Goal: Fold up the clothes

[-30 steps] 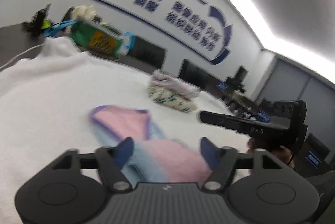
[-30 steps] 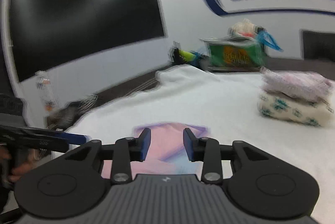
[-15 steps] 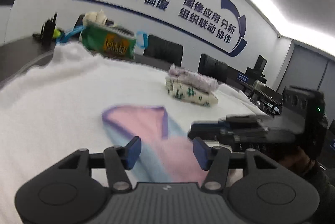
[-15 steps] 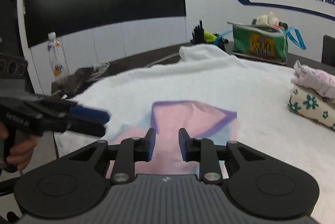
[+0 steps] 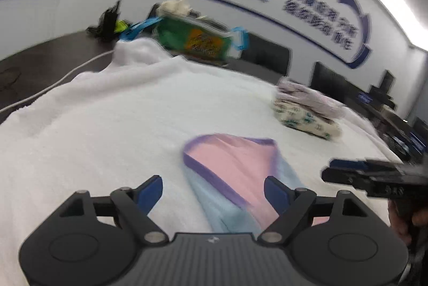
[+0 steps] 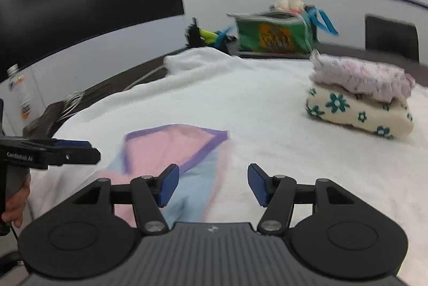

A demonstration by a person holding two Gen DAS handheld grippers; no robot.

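Both grippers hover low over the white towel-covered table (image 5: 112, 131), and both sets of jaws are opening with nothing pressed between their blue pads. From the left wrist view, the left gripper (image 5: 213, 192) fills the bottom of the frame, its fingers spread wide to either side of the garment's near end without touching it. From the right wrist view, the right gripper (image 6: 211, 184) sits at the bottom centre, its left pad above the cloth's light blue part and its right pad over bare towel.

White towelling covers most of both frames. On it, at centre, lies the pink and light blue garment (image 5: 235, 168), edged in purple and partly folded, its pink panel forming a blunt triangle. In the right wrist view the same piece (image 6: 171, 149) lies left of centre.

At the right of that view sits a stack of folded clothes (image 6: 361, 101), a pale lilac print on top of a cream piece with teal flowers, well apart from the garment. Further back, in the upper middle, stands a green bag (image 6: 272, 34) with blue handles. A clear bottle (image 6: 18, 93) stands at the far left edge, blurred.
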